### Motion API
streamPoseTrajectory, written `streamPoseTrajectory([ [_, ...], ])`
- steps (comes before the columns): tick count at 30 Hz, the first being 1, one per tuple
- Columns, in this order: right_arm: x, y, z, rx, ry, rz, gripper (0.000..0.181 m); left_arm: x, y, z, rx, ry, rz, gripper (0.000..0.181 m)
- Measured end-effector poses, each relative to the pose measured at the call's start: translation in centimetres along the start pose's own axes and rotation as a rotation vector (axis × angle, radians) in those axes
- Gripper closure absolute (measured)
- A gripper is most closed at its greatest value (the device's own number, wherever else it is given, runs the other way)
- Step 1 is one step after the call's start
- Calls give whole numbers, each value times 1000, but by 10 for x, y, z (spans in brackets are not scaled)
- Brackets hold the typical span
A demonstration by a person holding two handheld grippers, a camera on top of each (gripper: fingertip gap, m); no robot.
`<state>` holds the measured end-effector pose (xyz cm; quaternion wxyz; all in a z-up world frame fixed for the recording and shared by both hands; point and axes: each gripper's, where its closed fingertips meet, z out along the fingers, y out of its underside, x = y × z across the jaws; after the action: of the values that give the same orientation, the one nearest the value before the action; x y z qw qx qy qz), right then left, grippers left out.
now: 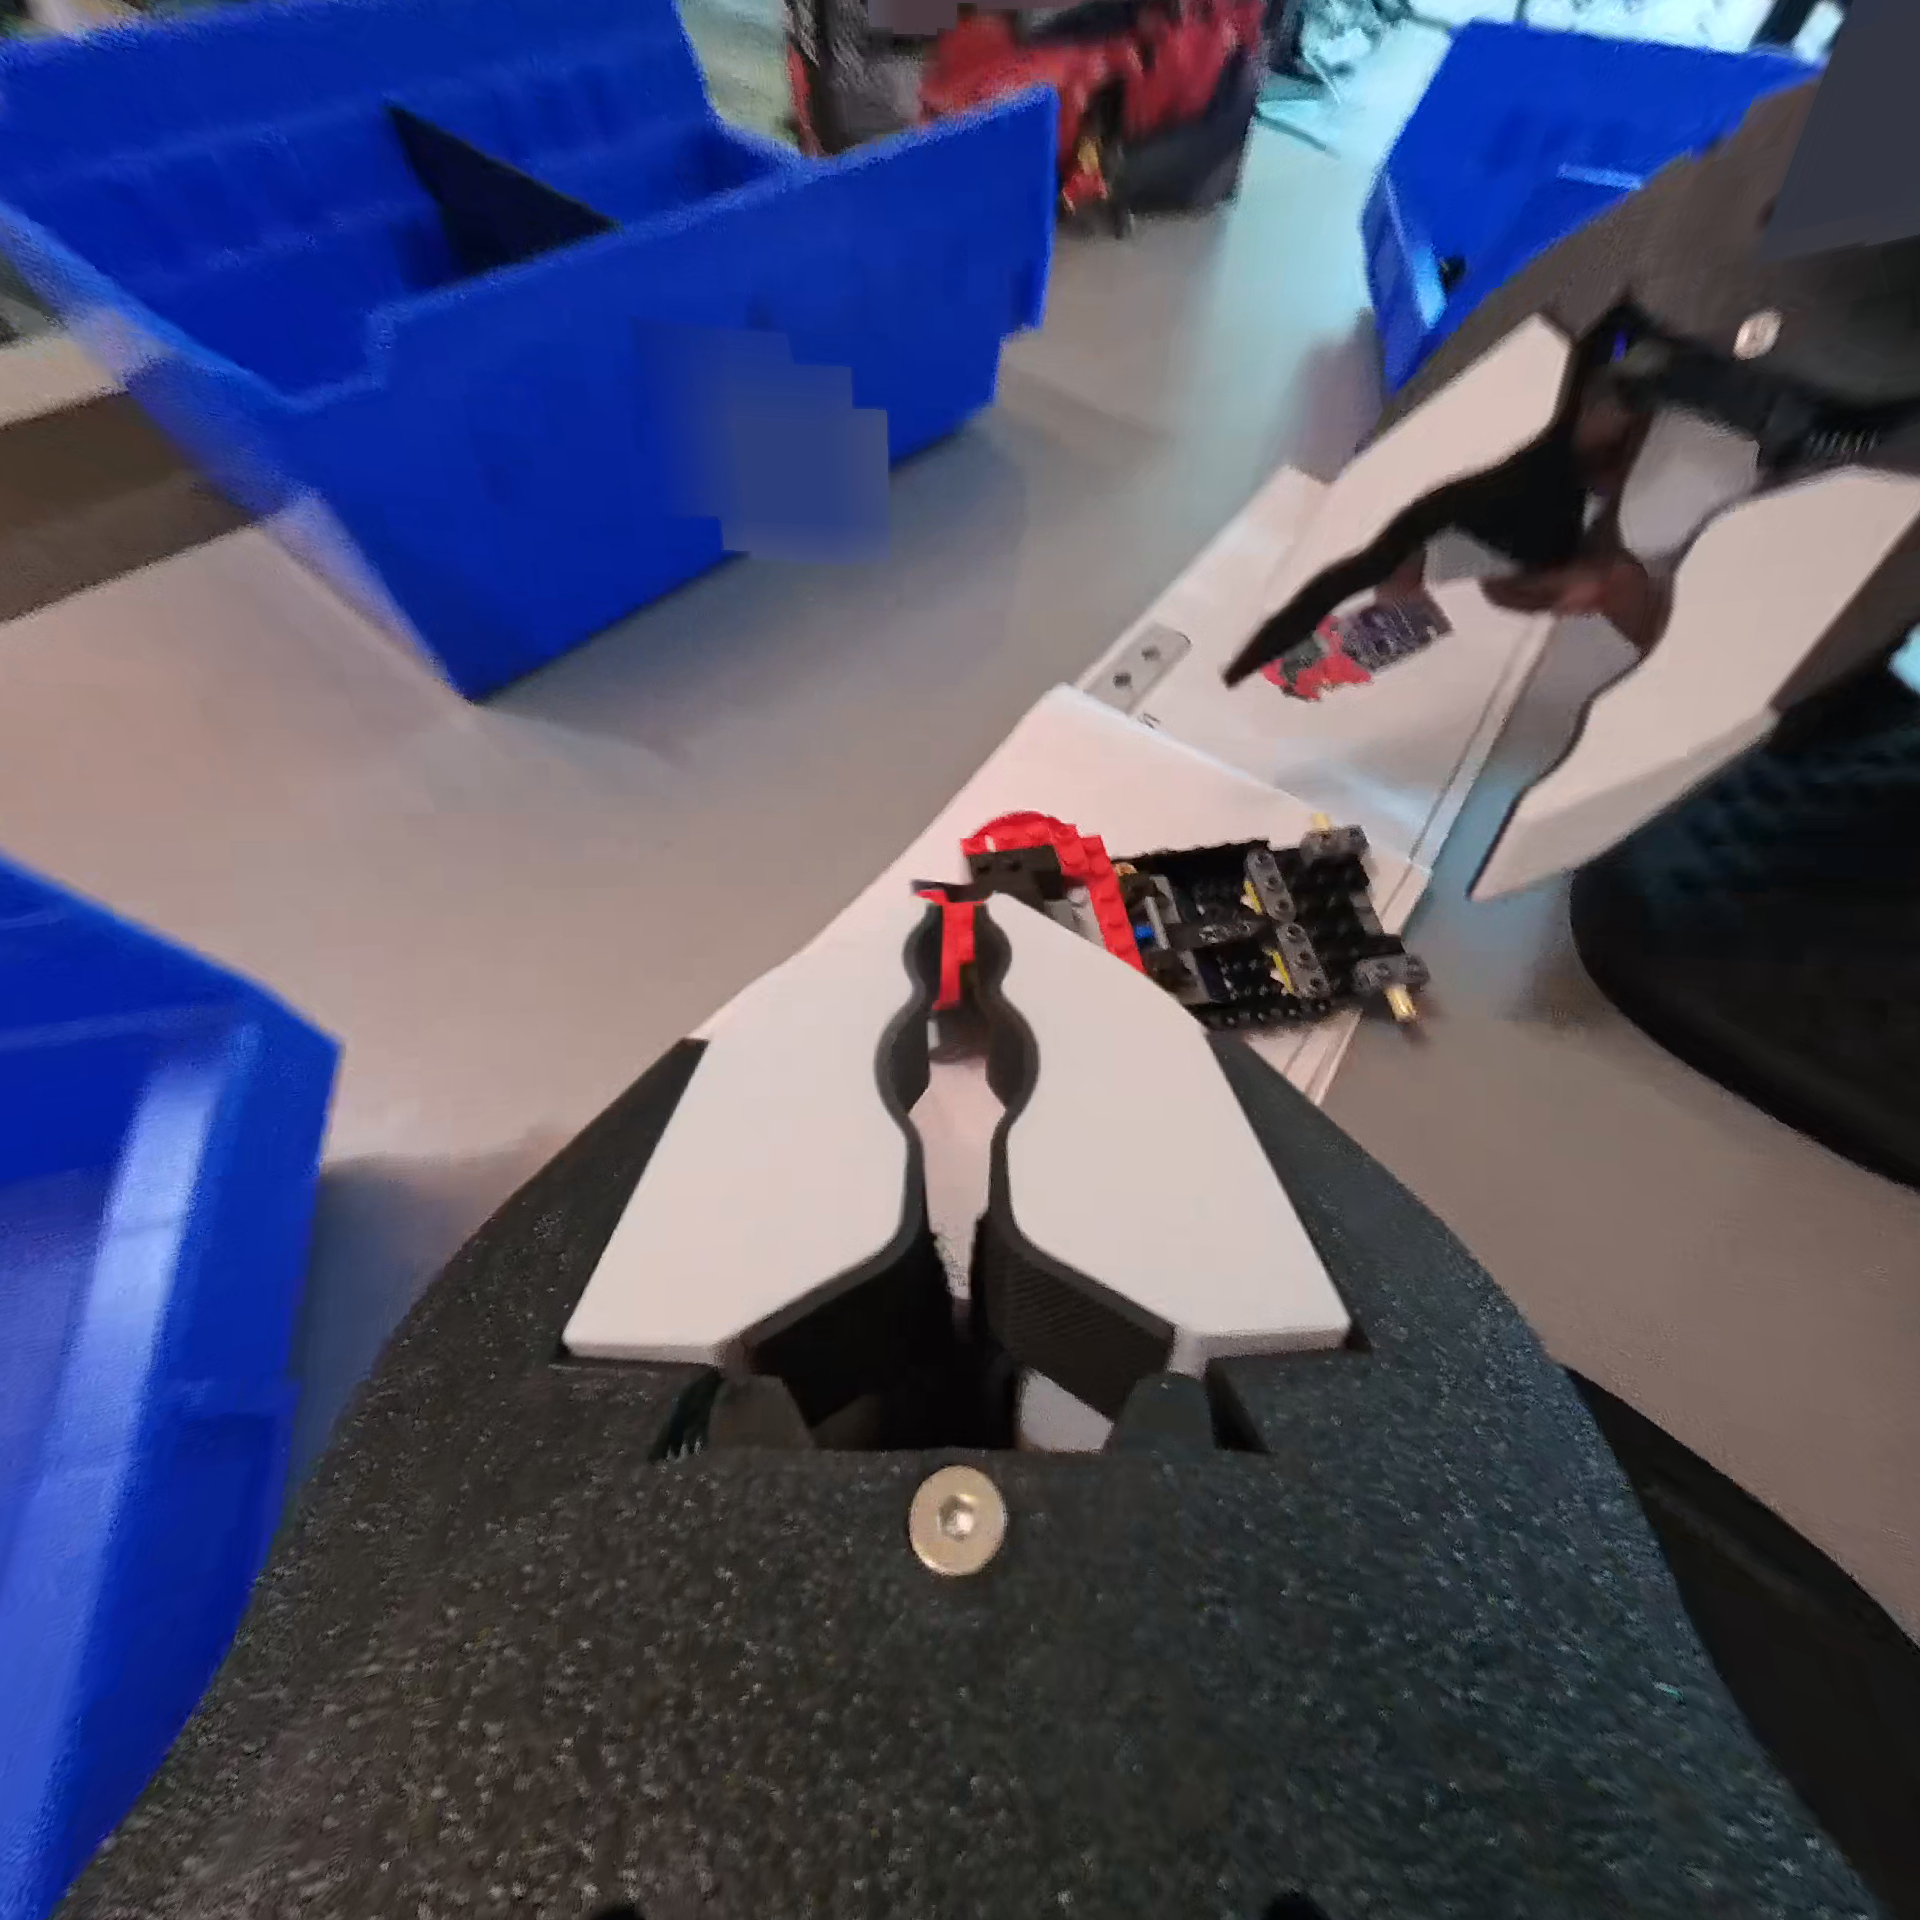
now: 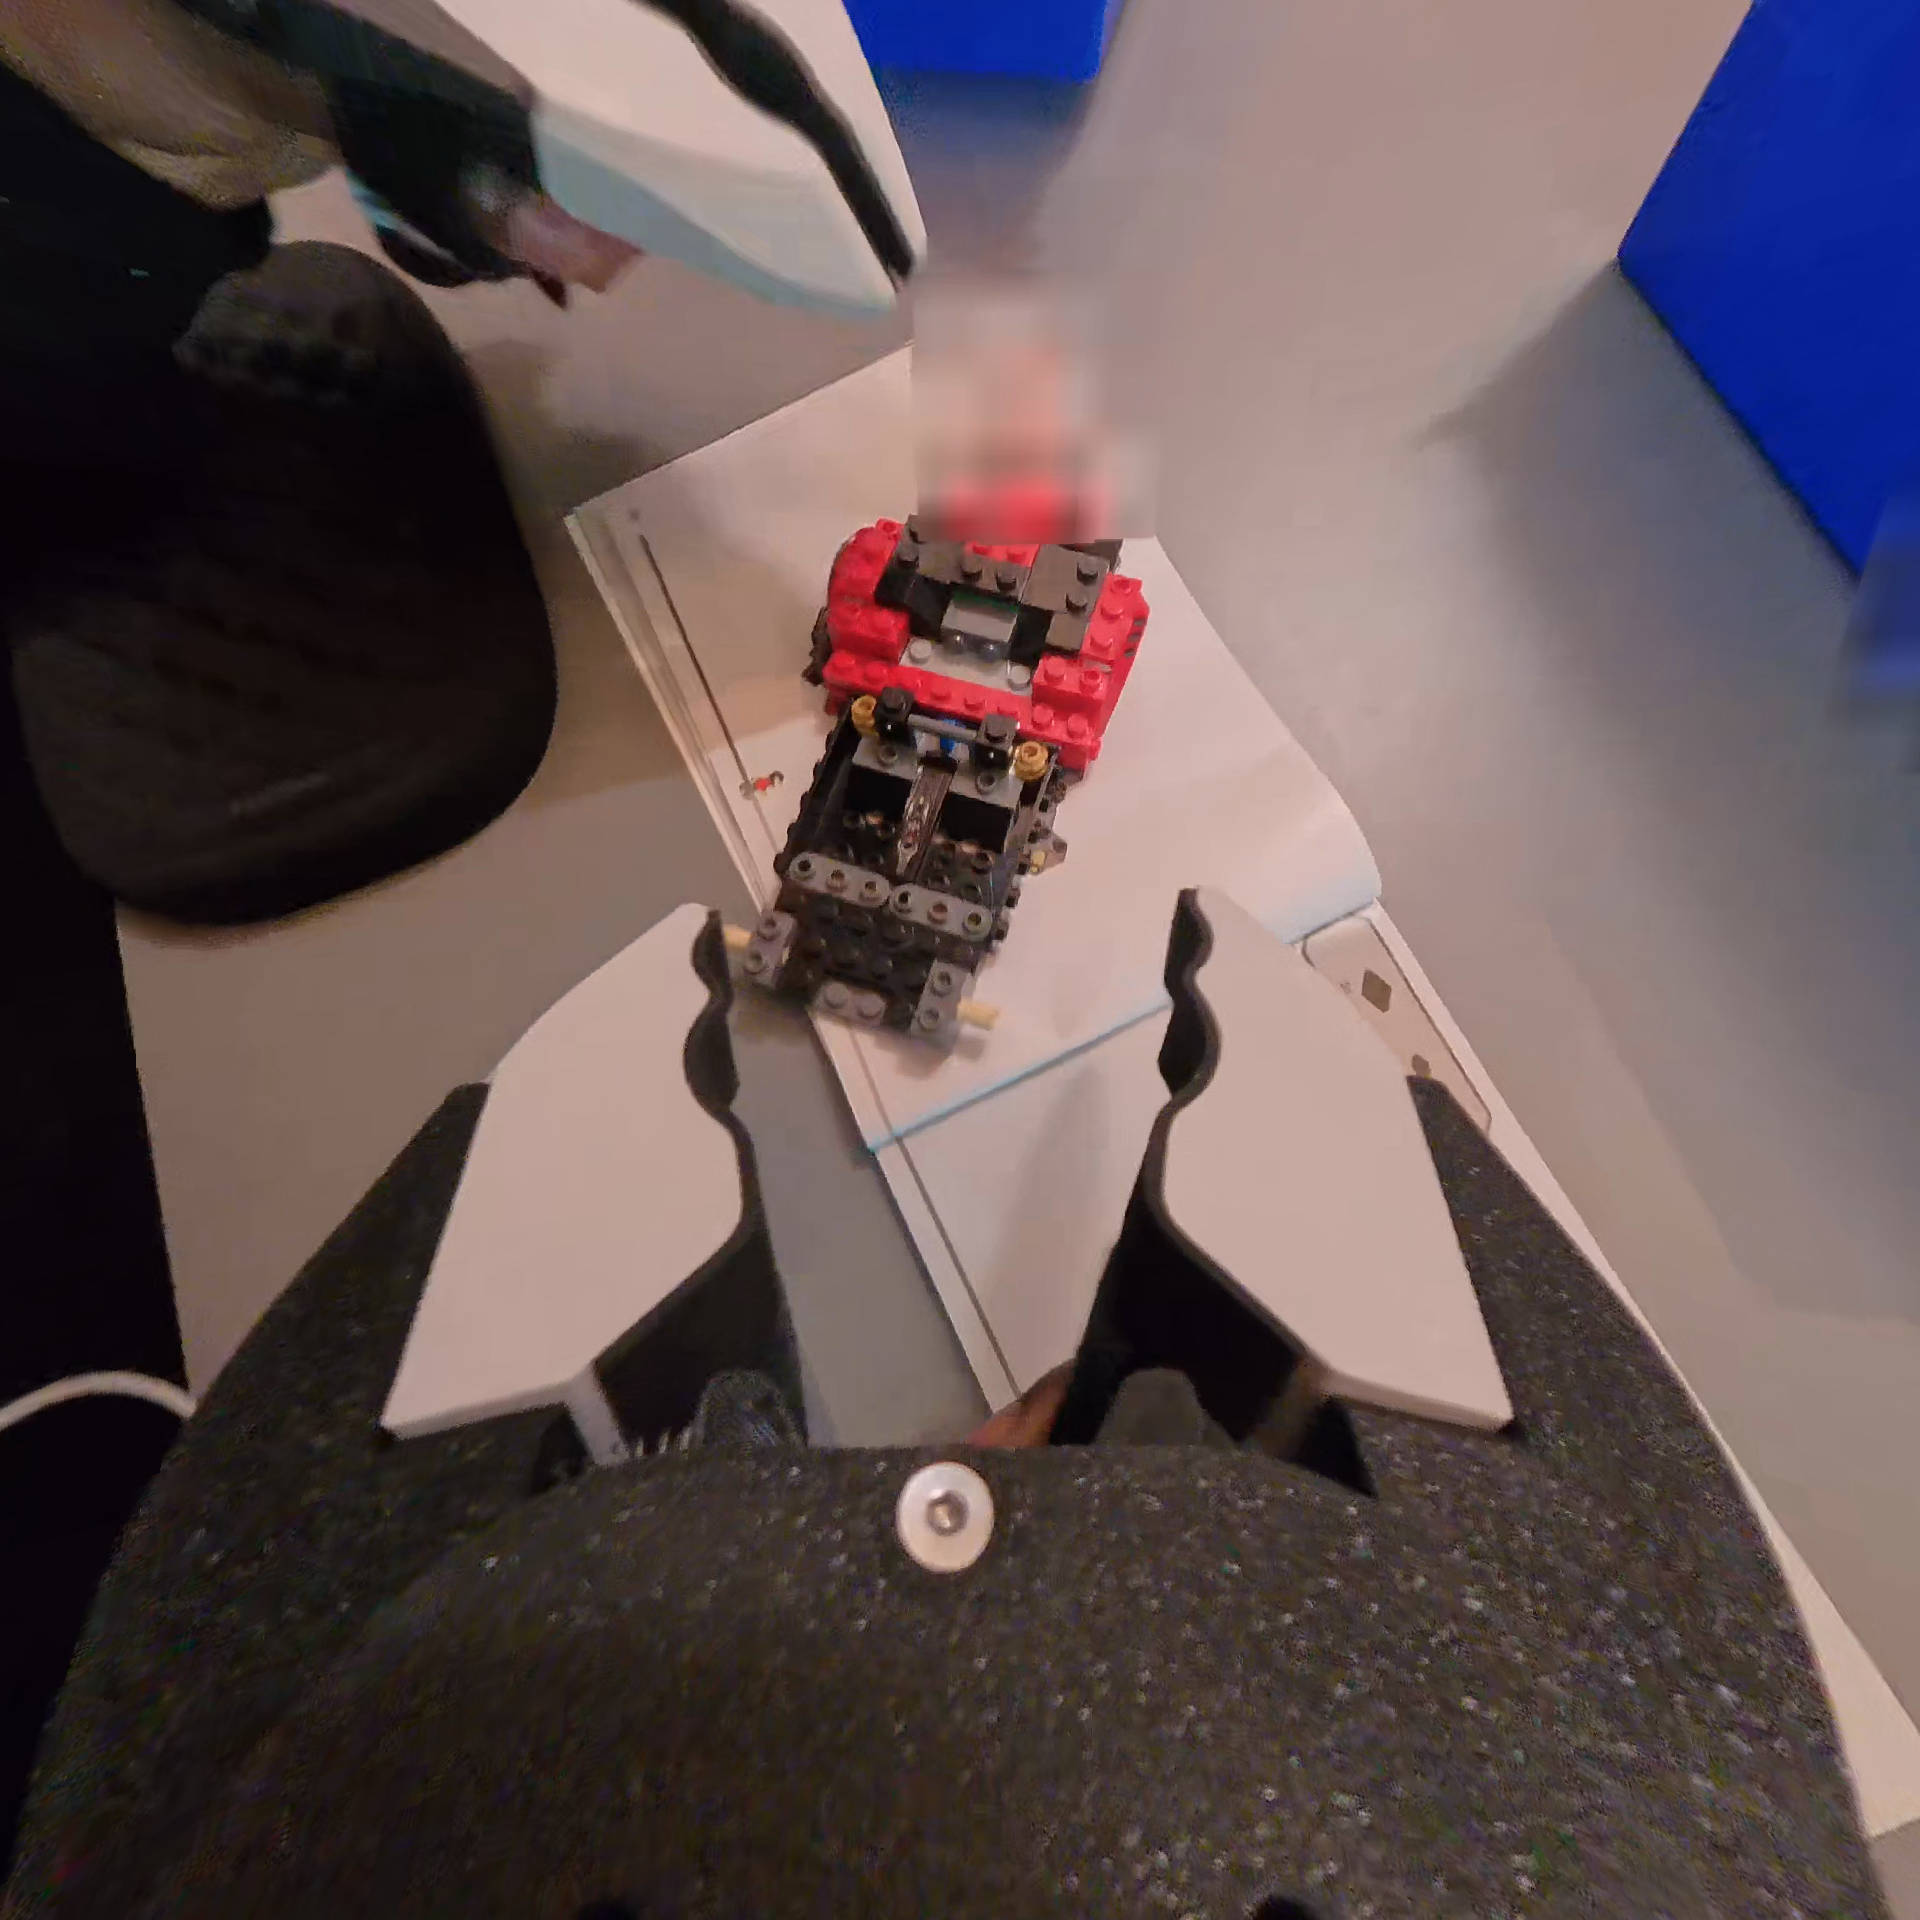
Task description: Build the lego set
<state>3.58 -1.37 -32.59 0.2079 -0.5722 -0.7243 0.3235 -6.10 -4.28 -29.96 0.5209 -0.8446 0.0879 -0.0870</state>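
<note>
My left gripper is pinched on a small red piece; right gripper spread wide, empty. Half-built car sits on the instruction booklet. I should brace the chassis with the right, then press the piece down squarely.
</note>
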Motion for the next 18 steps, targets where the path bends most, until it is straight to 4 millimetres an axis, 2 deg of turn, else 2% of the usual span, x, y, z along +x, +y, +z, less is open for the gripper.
streamPoseTrajectory([
  [3, -7, -12, 24, -28, 6, 27, 90, -11, -5, -18, 77, -126, 0, 176],
  [5, -12, -16, 43, -63, 3, 74, 82, -12, -5, -28, 115, -182, 4, 175],
  [8, -6, -19, 61, -82, 81, 132, 80, -10, -2, -39, 161, -234, 16, 174],
  [13, 0, -16, 78, -155, 192, 106, 86, -2, -2, -46, 209, -206, 36, 173],
  [18, 9, -19, 81, -124, 215, 173, 102, 1, -2, -46, 227, -176, 36, 171],
])
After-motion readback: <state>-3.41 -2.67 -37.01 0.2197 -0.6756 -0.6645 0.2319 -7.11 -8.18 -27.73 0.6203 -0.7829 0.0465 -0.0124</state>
